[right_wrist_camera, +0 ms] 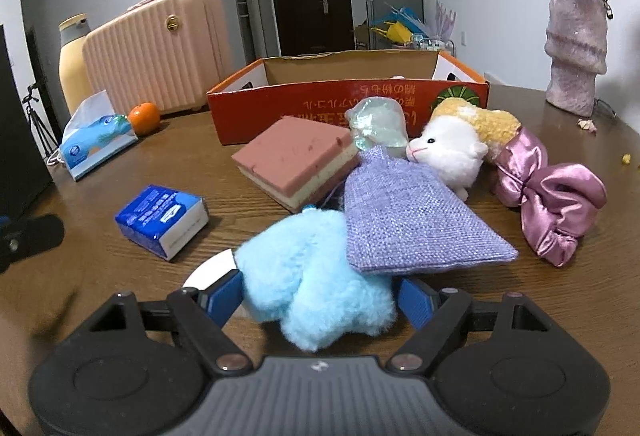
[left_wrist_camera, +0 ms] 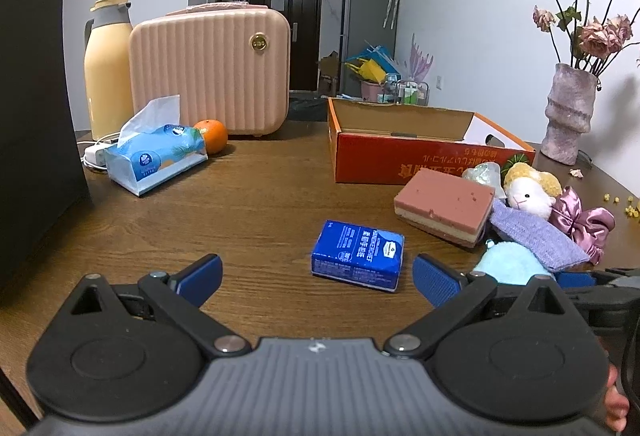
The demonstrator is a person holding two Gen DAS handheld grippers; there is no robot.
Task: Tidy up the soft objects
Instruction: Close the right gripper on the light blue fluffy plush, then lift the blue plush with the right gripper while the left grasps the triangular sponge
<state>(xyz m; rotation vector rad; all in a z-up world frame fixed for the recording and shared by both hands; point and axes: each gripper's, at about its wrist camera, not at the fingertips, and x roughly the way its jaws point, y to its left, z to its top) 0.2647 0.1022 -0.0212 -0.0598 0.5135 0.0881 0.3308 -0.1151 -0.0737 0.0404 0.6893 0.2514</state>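
My right gripper (right_wrist_camera: 320, 296) has its jaws around a fluffy light-blue plush (right_wrist_camera: 316, 276) on the wooden table; the pads touch its sides. Past it lie a purple fabric pouch (right_wrist_camera: 404, 211), a pink layered sponge (right_wrist_camera: 296, 159), a white plush sheep (right_wrist_camera: 452, 147), a pink satin scrunchie (right_wrist_camera: 556, 195) and a crumpled iridescent bag (right_wrist_camera: 376, 123). The open orange cardboard box (right_wrist_camera: 280, 107) stands behind them. My left gripper (left_wrist_camera: 316, 280) is open and empty, just short of a small blue tissue pack (left_wrist_camera: 358, 254). The sponge (left_wrist_camera: 444, 203) and box (left_wrist_camera: 400, 155) also show in the left wrist view.
A blue tissue box (left_wrist_camera: 156, 159), an orange (left_wrist_camera: 212, 135), a pink ribbed case (left_wrist_camera: 212, 71) and a yellow thermos (left_wrist_camera: 106, 67) stand at the back left. A vase of dried roses (left_wrist_camera: 568, 111) stands at the right. A dark block (left_wrist_camera: 36, 107) fills the left edge.
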